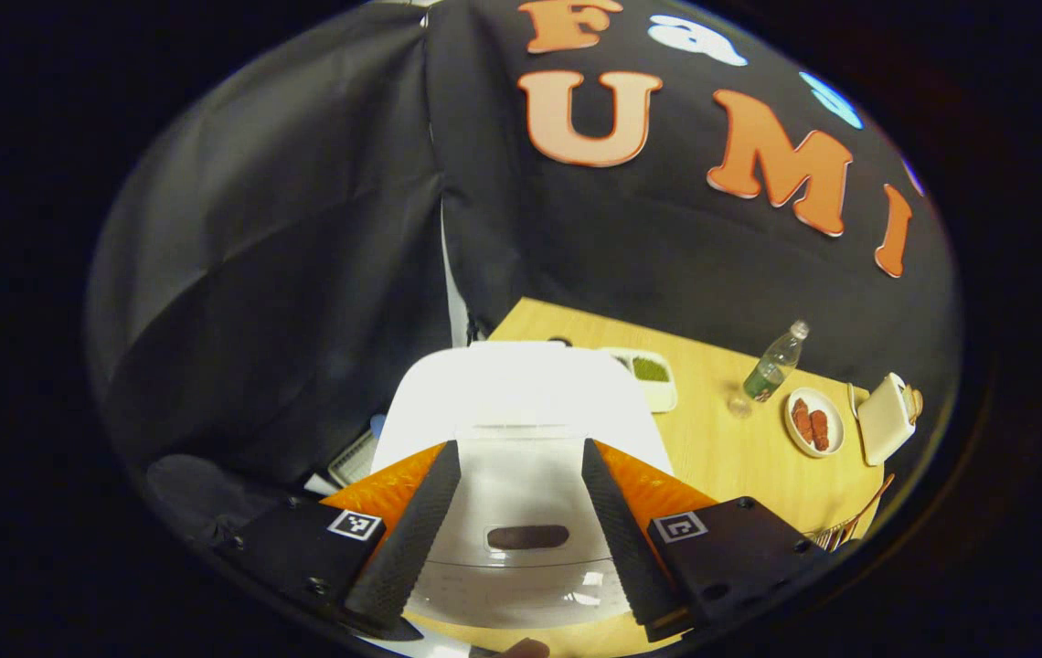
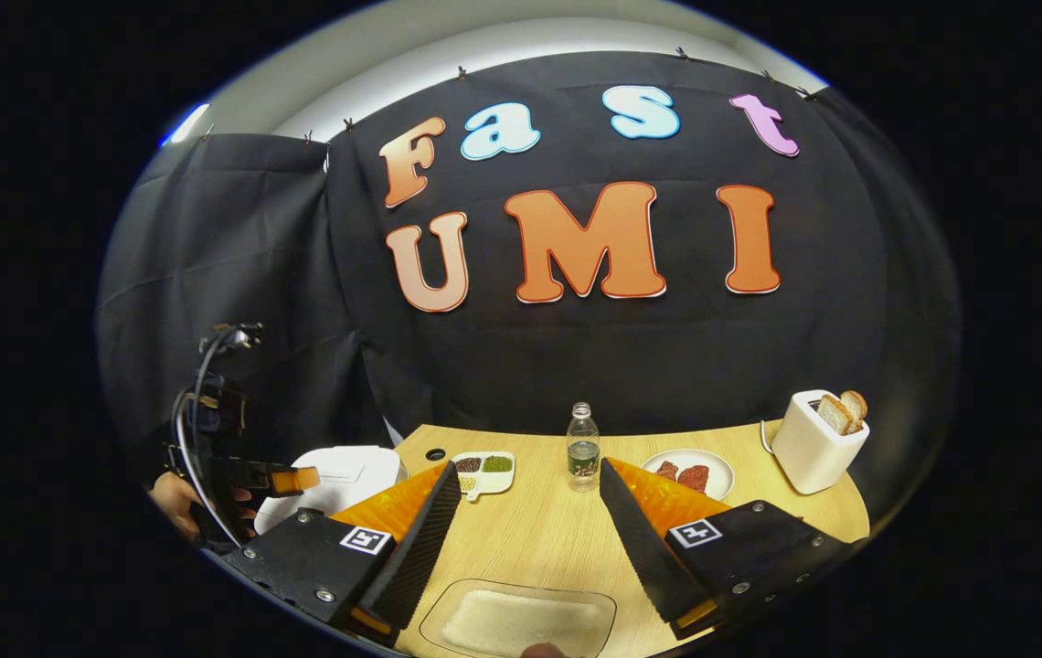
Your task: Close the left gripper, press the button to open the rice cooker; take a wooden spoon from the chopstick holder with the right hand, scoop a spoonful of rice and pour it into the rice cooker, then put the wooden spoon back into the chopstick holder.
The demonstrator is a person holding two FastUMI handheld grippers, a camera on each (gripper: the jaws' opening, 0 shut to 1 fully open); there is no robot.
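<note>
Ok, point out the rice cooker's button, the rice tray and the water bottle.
rice cooker button point(image 1: 527, 536): left gripper view, middle of the dark oval.
rice tray point(image 2: 521, 623): right gripper view, the rice.
water bottle point(image 2: 582, 451): right gripper view, its body.

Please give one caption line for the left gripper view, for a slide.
Open left gripper hovers above the closed white rice cooker, its fingers framing the lid button.

A smooth, glossy white plastic rice cooker point(image 1: 521, 402) is seen on a pale wood-grain table point(image 2: 539, 539) with a matt finish. A clear plastic bottle point(image 2: 582, 450), a glossy white plate point(image 2: 713, 466) and a smooth white toaster point(image 2: 813, 450) are shown. Fine ribbing is seen on the gripper pads point(image 1: 411, 539). Matt black cloth point(image 2: 238, 274) is hung behind.
</note>
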